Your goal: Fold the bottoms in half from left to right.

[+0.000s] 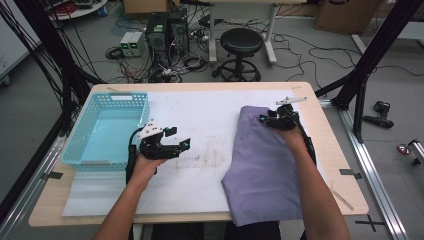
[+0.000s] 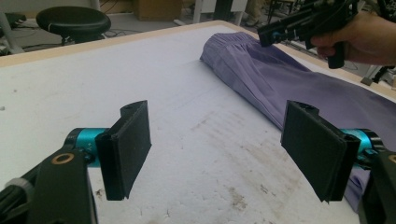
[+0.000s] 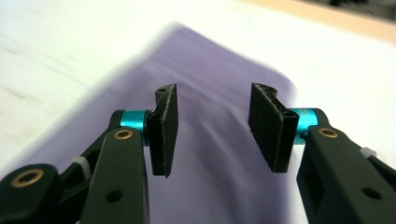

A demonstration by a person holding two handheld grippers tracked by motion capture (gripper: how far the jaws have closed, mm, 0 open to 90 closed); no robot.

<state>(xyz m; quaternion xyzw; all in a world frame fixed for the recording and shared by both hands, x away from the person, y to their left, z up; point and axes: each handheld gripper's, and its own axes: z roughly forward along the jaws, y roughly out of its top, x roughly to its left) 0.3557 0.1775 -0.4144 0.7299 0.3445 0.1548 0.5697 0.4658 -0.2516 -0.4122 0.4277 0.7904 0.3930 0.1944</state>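
A purple pair of shorts [image 1: 265, 160] lies flat on the right half of the white table cover, its waistband toward the far edge. My right gripper [image 1: 268, 120] hovers low over the waistband end, jaws apart with only the purple cloth [image 3: 210, 154] beneath them; it is open. My left gripper [image 1: 178, 138] rests near the table's middle left, pointing right toward the shorts [image 2: 280, 79]. It stands open [image 2: 219, 140] with nothing between its pads. In the left gripper view, the right gripper [image 2: 266, 36] sits at the cloth's far end.
A light blue plastic basket [image 1: 80, 131] stands at the table's left with nothing in it. The stained white cover [image 1: 205, 115] lies bare between basket and shorts. Beyond the far table edge are a black stool [image 1: 241, 42] and cables.
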